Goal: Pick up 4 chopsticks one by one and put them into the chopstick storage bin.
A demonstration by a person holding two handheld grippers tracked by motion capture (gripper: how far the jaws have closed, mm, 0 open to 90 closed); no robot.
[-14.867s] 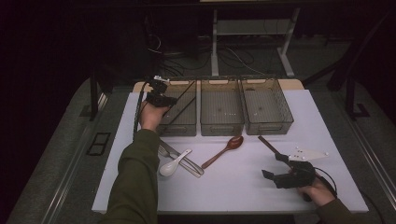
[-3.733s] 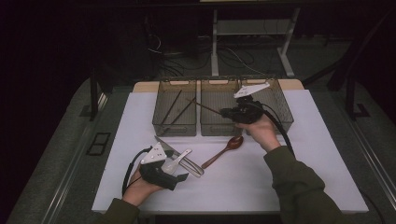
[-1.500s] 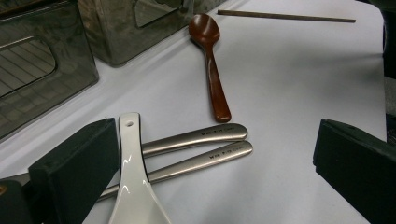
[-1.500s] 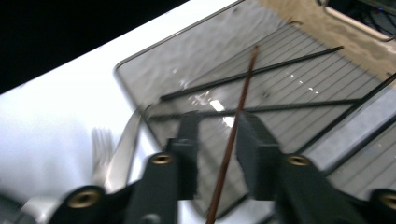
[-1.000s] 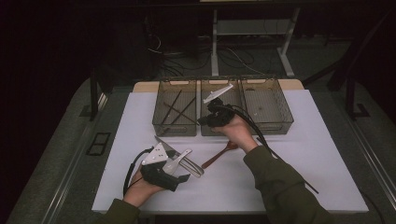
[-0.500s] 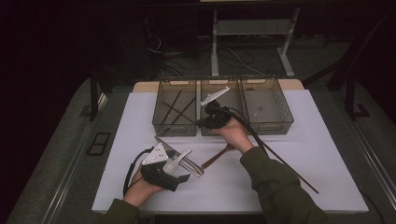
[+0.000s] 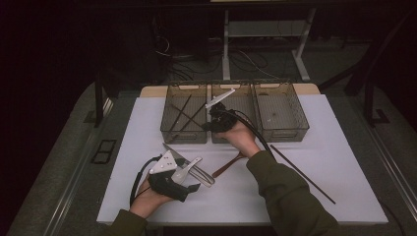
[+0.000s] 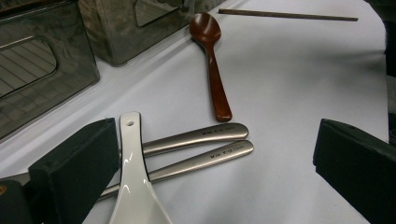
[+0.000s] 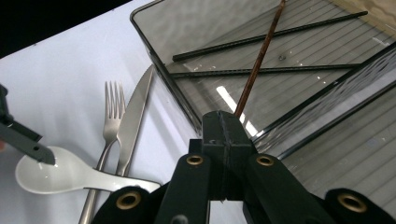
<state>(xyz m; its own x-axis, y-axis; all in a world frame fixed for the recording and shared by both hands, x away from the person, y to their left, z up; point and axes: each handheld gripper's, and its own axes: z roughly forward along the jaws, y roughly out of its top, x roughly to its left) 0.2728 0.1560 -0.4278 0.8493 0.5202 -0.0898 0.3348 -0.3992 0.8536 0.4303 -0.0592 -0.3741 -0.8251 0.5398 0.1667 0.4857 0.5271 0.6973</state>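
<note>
Two black chopsticks (image 9: 266,71) already lie in the left bin (image 7: 167,129) of three clear bins, and much around it is hard to read: in the high view its contents are only thin dark lines, and the right gripper (image 7: 215,121) above the wall between the left bin and the middle bin (image 7: 235,137) is a dark lump whose tip cannot be made out. The right gripper view settles it: the jaws are pressed together on the near end of a brown chopstick (image 9: 258,63), which runs straight out from the tip, slanting over the left bin's rim and across the black pair, its far end cut off by the frame. A second brown chopstick (image 7: 301,173) lies well to the right of the left bin on the white table (image 7: 344,162). Just in front of the left bin lie a fork (image 9: 110,116), a knife (image 9: 133,119), a white ceramic spoon (image 8: 133,186) and a wooden spoon (image 8: 212,65). The left gripper (image 8: 210,163) rests there with jaws wide apart, the white spoon's handle beside one pad, nothing clamped.
</note>
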